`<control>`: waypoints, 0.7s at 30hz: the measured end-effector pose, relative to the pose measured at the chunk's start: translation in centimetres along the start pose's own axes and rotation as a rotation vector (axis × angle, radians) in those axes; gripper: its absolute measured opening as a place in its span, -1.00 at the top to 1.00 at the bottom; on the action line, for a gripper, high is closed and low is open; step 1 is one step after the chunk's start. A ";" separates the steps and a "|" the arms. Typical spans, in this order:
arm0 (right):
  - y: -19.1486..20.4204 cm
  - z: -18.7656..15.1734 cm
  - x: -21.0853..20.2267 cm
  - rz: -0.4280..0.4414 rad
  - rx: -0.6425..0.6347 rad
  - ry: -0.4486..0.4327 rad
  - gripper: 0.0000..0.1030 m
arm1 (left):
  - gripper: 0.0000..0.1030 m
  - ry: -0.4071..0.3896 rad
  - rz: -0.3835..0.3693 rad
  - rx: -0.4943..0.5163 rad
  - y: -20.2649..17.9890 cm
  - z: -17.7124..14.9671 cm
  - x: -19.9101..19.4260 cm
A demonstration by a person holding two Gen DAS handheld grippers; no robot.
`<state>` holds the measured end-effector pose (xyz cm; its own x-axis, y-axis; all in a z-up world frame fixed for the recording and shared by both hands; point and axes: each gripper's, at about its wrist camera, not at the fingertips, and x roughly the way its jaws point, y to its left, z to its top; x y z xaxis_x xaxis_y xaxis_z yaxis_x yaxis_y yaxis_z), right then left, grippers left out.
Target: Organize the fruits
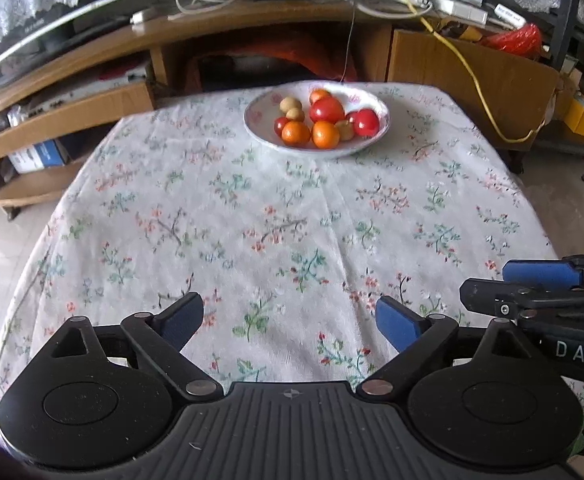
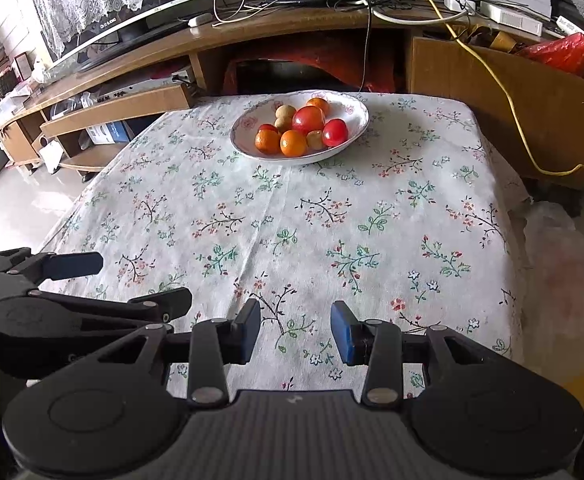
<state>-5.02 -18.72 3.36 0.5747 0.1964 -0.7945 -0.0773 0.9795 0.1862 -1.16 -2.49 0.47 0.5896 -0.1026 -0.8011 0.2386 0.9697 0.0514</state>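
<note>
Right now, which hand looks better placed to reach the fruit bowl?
Hardly any difference. Both the left gripper and right gripper are open, empty and far from the bowl; right is perhaps slightly nearer.

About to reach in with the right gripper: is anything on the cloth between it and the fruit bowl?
Nothing visible. Only bare floral tablecloth lies between the open right gripper and the bowl. The left gripper sits off to the side, clear of that path.
</note>
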 end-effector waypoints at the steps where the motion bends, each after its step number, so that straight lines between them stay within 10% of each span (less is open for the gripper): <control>1: 0.0 0.0 0.0 0.001 -0.001 0.000 0.23 | -0.86 0.001 -0.006 -0.004 0.1 -0.1 0.1; 21: 0.6 -0.3 0.1 -0.002 -0.017 0.009 0.22 | -0.77 -0.059 0.036 0.006 0.1 -0.5 -0.6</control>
<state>-5.27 -18.14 3.22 0.5677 0.1944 -0.8000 -0.0901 0.9806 0.1743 -1.85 -2.21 0.64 0.6422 -0.0810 -0.7623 0.2213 0.9716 0.0833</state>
